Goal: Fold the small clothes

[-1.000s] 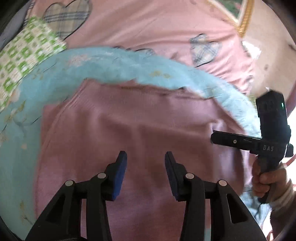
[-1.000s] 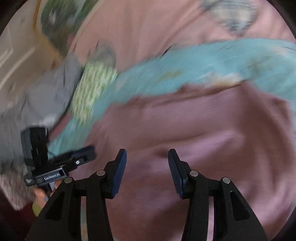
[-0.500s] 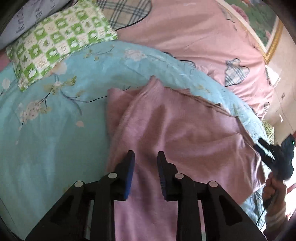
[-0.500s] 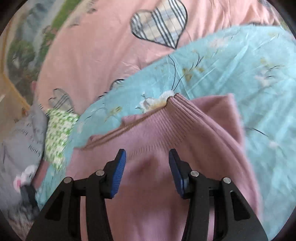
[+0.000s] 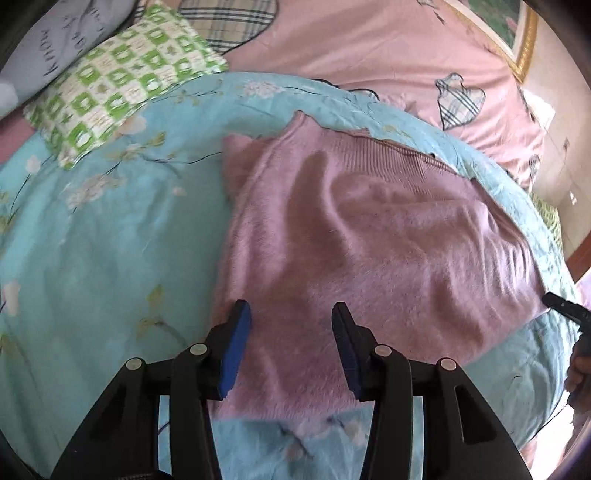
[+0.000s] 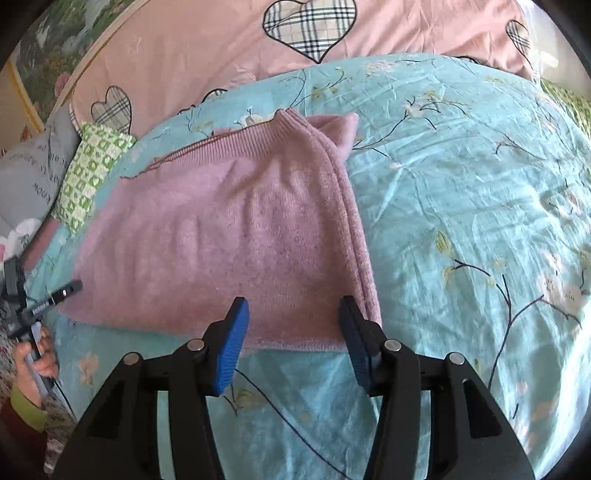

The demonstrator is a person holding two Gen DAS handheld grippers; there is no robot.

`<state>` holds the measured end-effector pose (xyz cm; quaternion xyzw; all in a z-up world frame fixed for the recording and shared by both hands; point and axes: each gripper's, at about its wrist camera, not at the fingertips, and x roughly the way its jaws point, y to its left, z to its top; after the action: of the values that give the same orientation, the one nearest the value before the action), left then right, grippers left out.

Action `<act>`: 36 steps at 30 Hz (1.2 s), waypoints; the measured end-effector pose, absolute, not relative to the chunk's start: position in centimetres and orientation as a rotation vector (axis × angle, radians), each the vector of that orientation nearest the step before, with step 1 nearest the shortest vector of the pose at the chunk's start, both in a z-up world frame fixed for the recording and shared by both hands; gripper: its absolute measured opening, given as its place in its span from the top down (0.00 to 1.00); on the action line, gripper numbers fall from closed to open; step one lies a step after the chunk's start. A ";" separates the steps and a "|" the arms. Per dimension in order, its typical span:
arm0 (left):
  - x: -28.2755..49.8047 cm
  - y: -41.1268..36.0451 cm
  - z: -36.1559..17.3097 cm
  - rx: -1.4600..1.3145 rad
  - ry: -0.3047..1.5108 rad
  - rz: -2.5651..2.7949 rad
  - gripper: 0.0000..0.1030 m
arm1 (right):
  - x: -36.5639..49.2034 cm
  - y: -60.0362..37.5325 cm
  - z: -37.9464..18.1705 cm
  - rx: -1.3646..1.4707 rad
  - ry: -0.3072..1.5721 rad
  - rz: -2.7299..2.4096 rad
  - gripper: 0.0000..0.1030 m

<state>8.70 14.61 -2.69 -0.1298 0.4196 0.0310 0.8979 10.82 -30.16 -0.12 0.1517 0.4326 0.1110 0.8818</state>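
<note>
A fuzzy pink knit garment [image 5: 369,236] lies folded on a light blue floral blanket [image 5: 110,229]. Its ribbed hem runs along the far edge, and a folded edge runs down its right side in the right wrist view [image 6: 229,236]. My left gripper [image 5: 291,338] is open and empty, hovering over the garment's near left part. My right gripper [image 6: 293,332] is open and empty over the garment's near right corner. Each gripper shows at the edge of the other's view, the right one [image 5: 565,314] and the left one [image 6: 33,306].
A green checked pillow [image 5: 122,92] and a grey printed pillow [image 5: 55,48] lie at the far left. A pink sheet with plaid hearts [image 6: 310,26] covers the bed behind the blanket [image 6: 461,221]. A framed picture [image 5: 517,33] stands at the back.
Both grippers pulled back from the garment. The left one narrowed and then opened wide. The garment now lies flat with its side folded over.
</note>
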 end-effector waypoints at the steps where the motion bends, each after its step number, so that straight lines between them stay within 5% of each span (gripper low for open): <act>1: 8.5 14.7 -2.4 -0.284 0.867 0.057 0.55 | 10.4 -30.4 0.2 0.343 0.878 0.244 0.49; 16: 20.1 5.5 3.1 -0.151 0.855 -0.169 0.47 | 16.0 -25.3 3.6 0.439 0.737 0.435 0.48; 24: 28.8 0.5 -1.3 -0.013 1.050 -0.243 0.51 | 20.6 -23.8 1.9 0.415 0.783 0.456 0.49; 36: 28.3 9.2 0.0 -0.104 0.944 0.150 0.58 | 19.4 -28.7 -0.6 0.530 0.777 0.314 0.50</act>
<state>28.31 9.16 0.04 -0.0502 0.4541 0.0719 0.8866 19.35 -28.67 -0.65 0.2541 0.3728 0.1506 0.8797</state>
